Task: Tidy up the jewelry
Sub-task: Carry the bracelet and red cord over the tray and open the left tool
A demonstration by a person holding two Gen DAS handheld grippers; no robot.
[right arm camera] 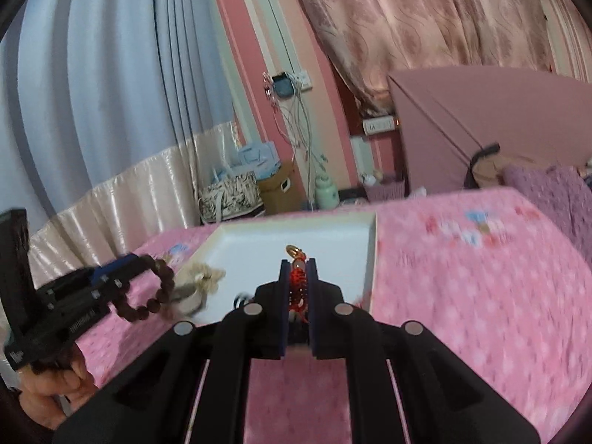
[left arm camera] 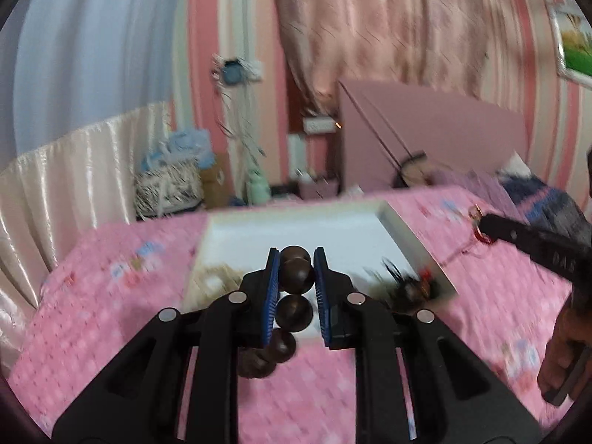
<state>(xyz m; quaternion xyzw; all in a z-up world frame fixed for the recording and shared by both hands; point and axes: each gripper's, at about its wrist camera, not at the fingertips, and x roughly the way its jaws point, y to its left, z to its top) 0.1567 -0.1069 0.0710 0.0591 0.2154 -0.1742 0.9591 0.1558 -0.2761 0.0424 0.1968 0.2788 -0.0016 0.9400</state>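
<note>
A brown bead bracelet [left arm camera: 292,288] is clamped between the blue pads of the left gripper [left arm camera: 296,255], its loop hanging free over the near edge of a white tray [right arm camera: 333,229]. The tray lies on a pink bedspread [right arm camera: 481,296]. The right gripper [right arm camera: 298,262] has its fingers pressed together on a red knotted charm [right arm camera: 298,281] with a gold ring at its tip — held above the tray's middle. A pale shell piece [right arm camera: 201,275] rests at the tray's left edge, and a dark, blurred tangle of jewelry [left arm camera: 407,285] lies in its near right corner. A hand [right arm camera: 55,388] grips the left gripper's handle.
</note>
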